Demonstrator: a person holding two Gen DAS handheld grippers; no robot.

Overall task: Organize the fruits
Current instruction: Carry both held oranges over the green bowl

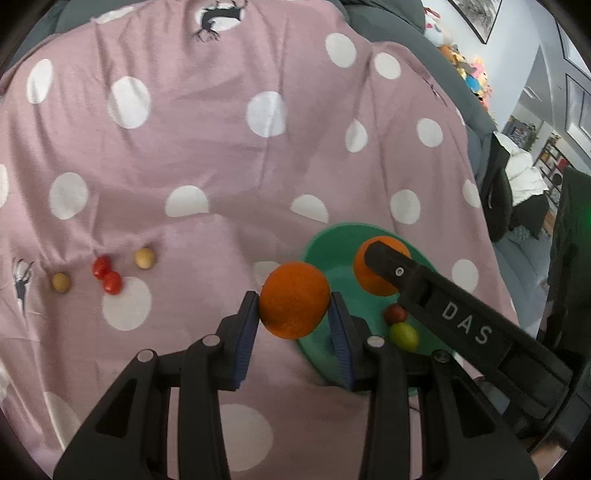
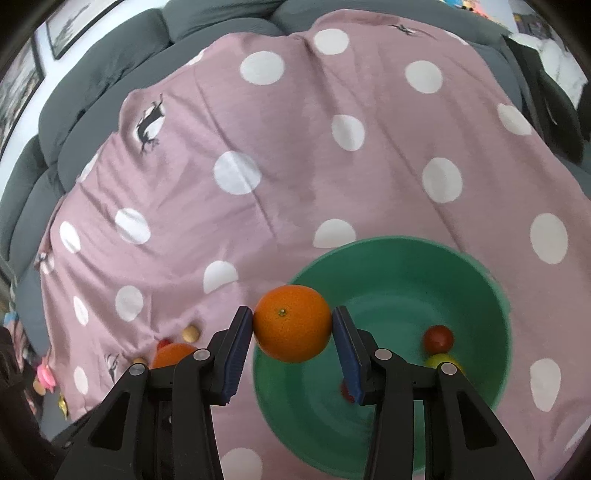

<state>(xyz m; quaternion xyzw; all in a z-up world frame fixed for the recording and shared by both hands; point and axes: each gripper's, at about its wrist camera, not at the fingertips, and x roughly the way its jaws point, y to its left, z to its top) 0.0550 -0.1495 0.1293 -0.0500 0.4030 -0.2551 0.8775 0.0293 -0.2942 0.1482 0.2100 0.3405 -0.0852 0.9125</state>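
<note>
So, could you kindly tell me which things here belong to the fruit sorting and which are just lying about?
Job:
- left orange
- right orange
- green bowl
- small fruits on cloth
- small fruits in bowl

Lying about:
- dotted cloth
- plush toys
- framed pictures

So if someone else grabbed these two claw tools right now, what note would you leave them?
Left gripper: jaws shut on an orange, held beside the green bowl.
Right gripper: jaws shut on a second orange, over the bowl's near rim.
Done: a dark red fruit and a yellow-green fruit lie in the bowl.
Left: release both oranges into the bowl, then fetch two red fruits and two tan fruits lying on the polka-dot cloth.
</note>
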